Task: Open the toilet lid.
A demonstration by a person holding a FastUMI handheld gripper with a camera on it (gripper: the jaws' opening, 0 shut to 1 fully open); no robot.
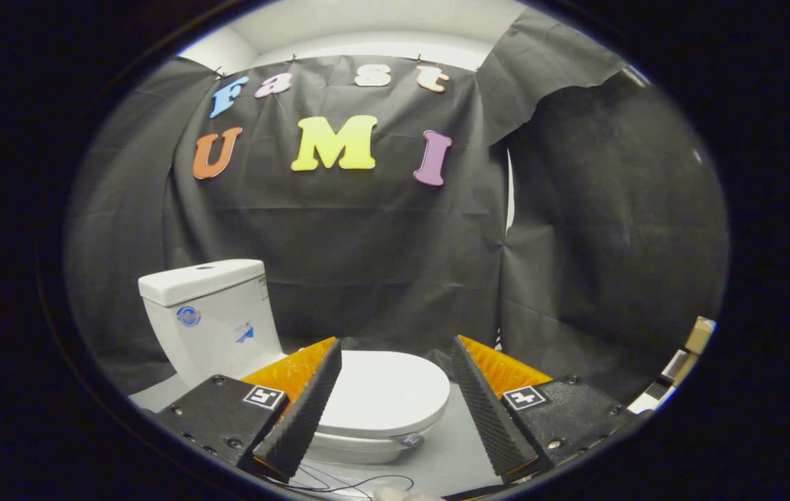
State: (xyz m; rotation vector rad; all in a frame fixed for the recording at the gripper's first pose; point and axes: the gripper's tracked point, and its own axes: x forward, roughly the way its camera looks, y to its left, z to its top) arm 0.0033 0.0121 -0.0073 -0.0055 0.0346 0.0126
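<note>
White toilet lid [384, 390] lies shut, nose toward the wide-open gripper [395, 365], tank [210, 316] behind.

- The gripper [395, 410] has two wedge-shaped jaws, standing spread wide apart with nothing between their inner faces
- Each inner face is a ridged, saw-toothed pad [301, 417] running the length of the jaw
- The outer side of each jaw is a ribbed, comb-like surface
- Behind each jaw sits a dark, grainy block [217, 414] with round screw heads at its corners and along its edge
- Each block carries a small square black-and-white marker [264, 397] near the jaw's base
- A thin dark cable [367, 481] loops below, between the jaw bases
</note>
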